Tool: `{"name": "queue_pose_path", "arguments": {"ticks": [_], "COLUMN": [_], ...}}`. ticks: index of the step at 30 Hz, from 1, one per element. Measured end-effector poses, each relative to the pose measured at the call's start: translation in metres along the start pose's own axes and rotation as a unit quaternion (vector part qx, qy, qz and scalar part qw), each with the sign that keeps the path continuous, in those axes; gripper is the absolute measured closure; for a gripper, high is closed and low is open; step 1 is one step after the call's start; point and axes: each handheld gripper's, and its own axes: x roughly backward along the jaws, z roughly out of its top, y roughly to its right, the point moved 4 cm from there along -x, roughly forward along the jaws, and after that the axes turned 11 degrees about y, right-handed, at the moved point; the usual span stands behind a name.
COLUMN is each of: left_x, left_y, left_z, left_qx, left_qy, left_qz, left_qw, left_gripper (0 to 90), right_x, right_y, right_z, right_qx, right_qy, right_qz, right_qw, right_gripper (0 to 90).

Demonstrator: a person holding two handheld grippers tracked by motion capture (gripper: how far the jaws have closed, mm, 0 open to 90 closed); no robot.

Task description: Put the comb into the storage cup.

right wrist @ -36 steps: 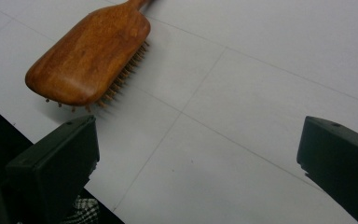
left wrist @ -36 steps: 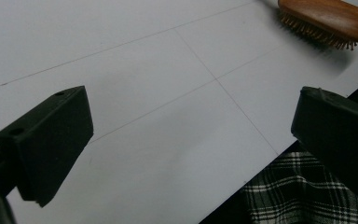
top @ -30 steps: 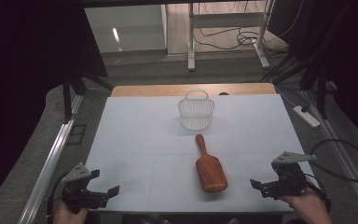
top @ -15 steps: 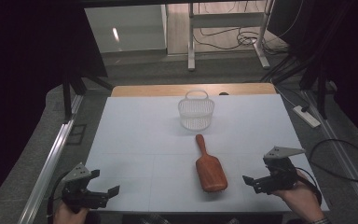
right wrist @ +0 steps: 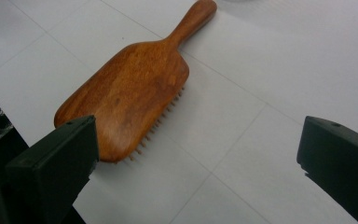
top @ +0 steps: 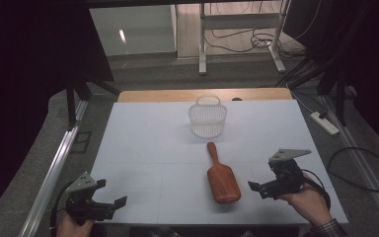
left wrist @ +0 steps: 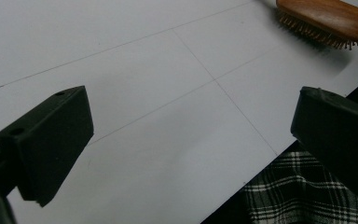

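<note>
wooden hairbrush (top: 222, 177) lies bristles down at the table's (top: 148, 148) near middle, below the basket (top: 207, 118). our right gripper (top: 265, 187), jaws spread, has slid closer beside it, readying a grab; left gripper (top: 109, 204) waits spread.

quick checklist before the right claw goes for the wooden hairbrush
1. Right claw open: ok, jaws wide apart.
2. Hairbrush free on the table: ok, bristles down, nothing touching it.
3. Claw lined up: not ok, brush head sits by one jaw, not between.
4. Handle reachable: ok, it points toward the basket, apart from it.
5. Left claw out of the way: ok, open, at the near left edge.
</note>
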Motion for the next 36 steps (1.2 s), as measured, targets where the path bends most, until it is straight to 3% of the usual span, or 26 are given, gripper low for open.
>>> {"name": "queue_pose_path", "arguments": {"ticks": [6,36], "left_x": [0.000,0.000], "left_y": [0.000,-0.001], "left_z": [0.000,0.000], "left_qx": [0.001,0.003], "left_qy": [0.000,0.000], "left_qz": [-0.001,-0.003], "left_qw": [1.0000,1.0000], "left_gripper": [0.0,0.1], "right_x": [-0.011,-0.067], "right_y": [-0.002,-0.014], "right_z": [0.007,0.033], "right_qx": [0.009,0.043], "right_qy": [0.002,-0.047], "right_qz": [0.010,0.034], "right_qw": [0.9999,0.9974], "right_gripper": [0.0,0.0]}}
